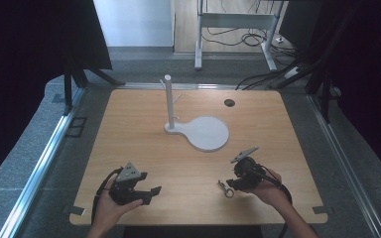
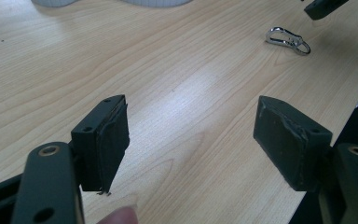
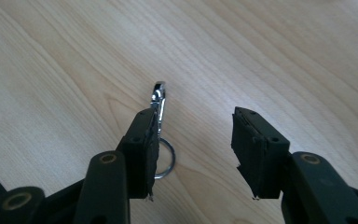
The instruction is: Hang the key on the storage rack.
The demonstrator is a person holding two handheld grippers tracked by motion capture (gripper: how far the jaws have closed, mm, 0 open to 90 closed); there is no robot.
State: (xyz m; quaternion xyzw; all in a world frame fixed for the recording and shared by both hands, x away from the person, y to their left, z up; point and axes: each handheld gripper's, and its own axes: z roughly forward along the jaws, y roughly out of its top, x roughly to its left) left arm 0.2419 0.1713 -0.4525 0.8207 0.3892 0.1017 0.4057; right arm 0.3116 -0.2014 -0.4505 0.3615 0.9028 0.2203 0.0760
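A small silver clip with a ring (image 1: 223,189) (image 2: 287,39) (image 3: 160,126) lies flat on the wooden table near its front edge. My right gripper (image 1: 234,184) (image 3: 193,142) hovers just over it, open, with the clip partly hidden behind one finger (image 3: 142,149). My left gripper (image 1: 149,193) (image 2: 191,140) is held open near the front left of the table, with nothing between its jaws. A white stand (image 1: 169,101) with an upright post and a round base plate (image 1: 209,133) sits mid-table, beyond both grippers.
A dark round hole (image 1: 229,102) is set in the tabletop at the back right. Metal rails run along both sides of the table, and black curtains hang at left and right. A desk frame and cables are on the floor behind.
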